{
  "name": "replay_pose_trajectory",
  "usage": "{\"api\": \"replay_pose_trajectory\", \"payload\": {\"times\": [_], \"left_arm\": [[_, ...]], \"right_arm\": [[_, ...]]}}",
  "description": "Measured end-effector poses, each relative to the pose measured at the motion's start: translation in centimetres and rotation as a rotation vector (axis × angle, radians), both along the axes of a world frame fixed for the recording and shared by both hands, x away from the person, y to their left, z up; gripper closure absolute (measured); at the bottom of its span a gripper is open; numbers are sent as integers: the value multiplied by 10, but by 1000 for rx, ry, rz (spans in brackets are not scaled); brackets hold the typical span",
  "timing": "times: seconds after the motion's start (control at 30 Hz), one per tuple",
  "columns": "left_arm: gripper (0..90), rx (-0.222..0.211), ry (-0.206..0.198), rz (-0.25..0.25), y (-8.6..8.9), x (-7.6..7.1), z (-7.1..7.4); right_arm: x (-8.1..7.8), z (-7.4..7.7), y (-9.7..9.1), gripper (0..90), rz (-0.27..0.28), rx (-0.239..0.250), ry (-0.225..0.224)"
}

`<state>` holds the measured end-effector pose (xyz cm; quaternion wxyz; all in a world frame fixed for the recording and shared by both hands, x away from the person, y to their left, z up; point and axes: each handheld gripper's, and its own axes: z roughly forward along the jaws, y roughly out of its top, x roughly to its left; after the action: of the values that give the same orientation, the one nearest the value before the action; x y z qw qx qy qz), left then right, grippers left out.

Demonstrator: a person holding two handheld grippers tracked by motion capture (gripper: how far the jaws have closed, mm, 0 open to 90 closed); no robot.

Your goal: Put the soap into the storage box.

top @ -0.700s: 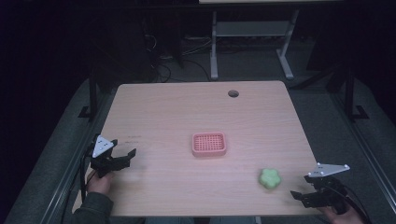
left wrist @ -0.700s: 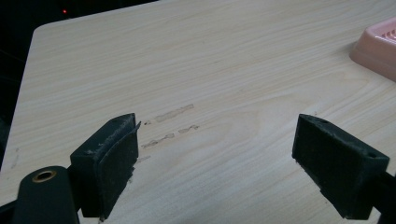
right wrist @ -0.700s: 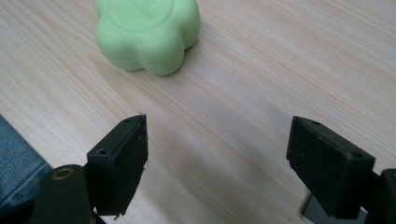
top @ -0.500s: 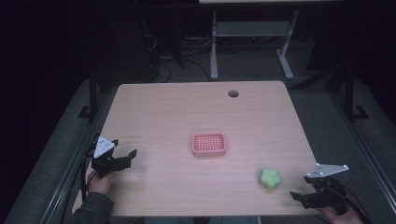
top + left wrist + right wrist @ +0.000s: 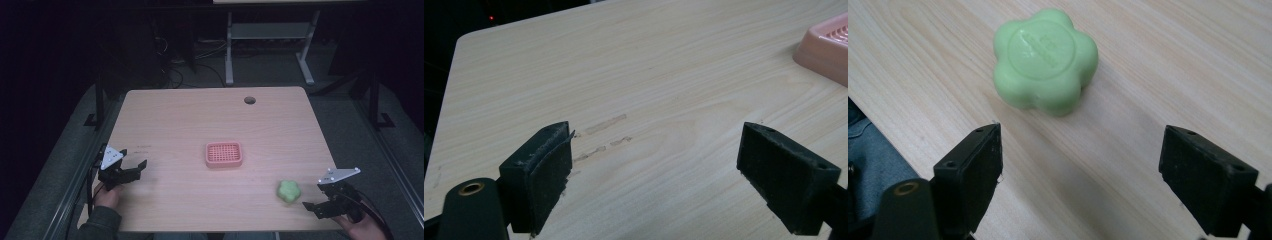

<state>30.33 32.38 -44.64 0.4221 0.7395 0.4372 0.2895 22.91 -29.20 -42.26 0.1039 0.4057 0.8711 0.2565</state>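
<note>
Table: a light wood table [image 5: 190, 125] with a round hole [image 5: 249, 100] near its far edge; dark floor and a metal frame [image 5: 265, 35] lie beyond it.
Soap: a green flower-shaped soap [image 5: 288, 191] lies flat on the table near the front right corner, just beside the right gripper and apart from it. In the right gripper view the soap [image 5: 1045, 60] has a round stamped face turned up and sits ahead of the jaws, not between them.
Dish: a pink ridged dish [image 5: 224, 154] sits near the middle of the table, well apart from the soap and from both grippers. Its corner [image 5: 826, 45] shows at the upper right of the left gripper view.
Right gripper: the right gripper [image 5: 312, 206] hangs at the front right edge of the table, its jaws spread wide with nothing between them and pointing toward the soap. A hand [image 5: 362, 227] holds it from below.
Left gripper: the left gripper [image 5: 141, 167] is low over the front left part of the table, its jaws spread wide over bare wood with faint scuff marks [image 5: 601, 135]. A hand [image 5: 106, 195] in a dark sleeve [image 5: 97, 225] holds it.
</note>
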Motion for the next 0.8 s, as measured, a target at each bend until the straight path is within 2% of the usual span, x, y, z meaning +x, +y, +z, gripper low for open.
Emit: {"api": "replay_pose_trajectory", "payload": {"times": [0.1, 0.33, 0.57, 0.73, 0.8], "left_arm": [[140, -6, -3, 1, 0, 0, 1], [140, 12, 6, -12, -1, 0, -1], [140, 8, 13, -9, -2, 0, -1], [140, 10, 9, -9, -1, 0, -1], [140, 9, 10, -9, -1, 0, -1]], "right_arm": [[2, 5, 6, 169, 14, -14, 6], [9, 5, 15, 160, 38, -29, 26], [19, 6, 31, 147, 81, -51, 32], [28, 3, 43, 146, 98, -97, 64], [29, 2, 45, 147, 96, -96, 70]]}}
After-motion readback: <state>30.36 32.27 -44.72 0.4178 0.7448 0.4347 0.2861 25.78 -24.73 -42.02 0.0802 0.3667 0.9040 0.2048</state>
